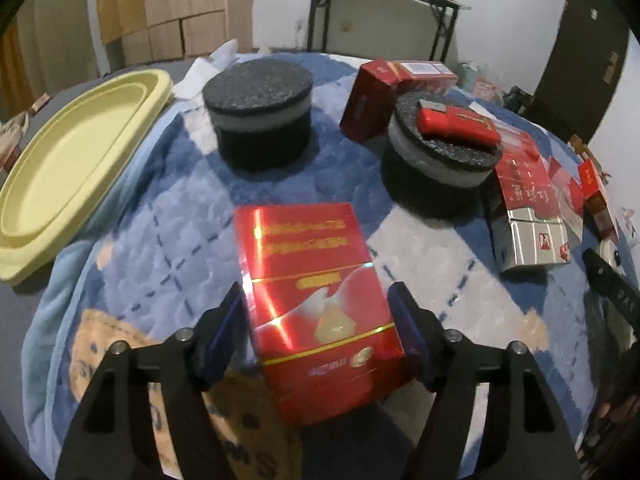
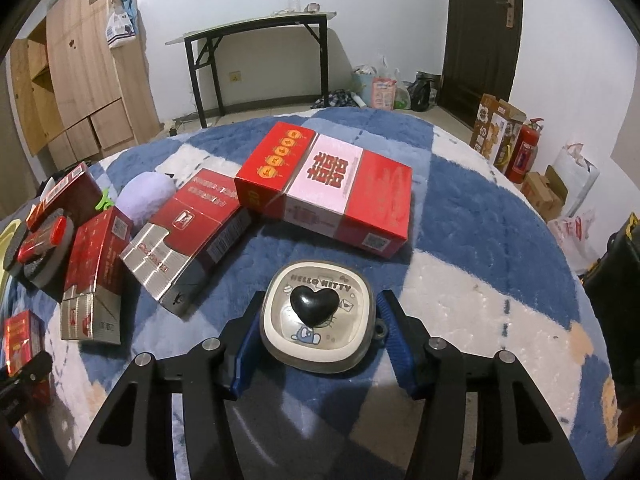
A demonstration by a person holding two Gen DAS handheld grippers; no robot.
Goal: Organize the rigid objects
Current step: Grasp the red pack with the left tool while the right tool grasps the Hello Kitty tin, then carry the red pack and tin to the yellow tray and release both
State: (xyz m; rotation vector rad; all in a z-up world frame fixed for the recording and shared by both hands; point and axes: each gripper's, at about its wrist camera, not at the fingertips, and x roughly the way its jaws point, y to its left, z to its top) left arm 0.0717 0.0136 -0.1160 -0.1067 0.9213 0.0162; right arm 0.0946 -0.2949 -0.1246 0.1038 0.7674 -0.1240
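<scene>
Left wrist view: my left hand-held gripper (image 1: 318, 334) is clamped on the red cigarette pack (image 1: 310, 292), its long axis running straight away from me, while the right hand-held gripper (image 2: 316, 340) squeezes the Hello Kitty case (image 2: 318, 322) on the blanket (image 2: 460, 208).

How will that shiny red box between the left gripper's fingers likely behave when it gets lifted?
The shiny red box looks like thin card, so it is probably light but could dent under a hard squeeze. Its glossy wrap shows bright glare, so it may slide against the left gripper pads. Flat faces mean it should not roll on the blanket.
</scene>
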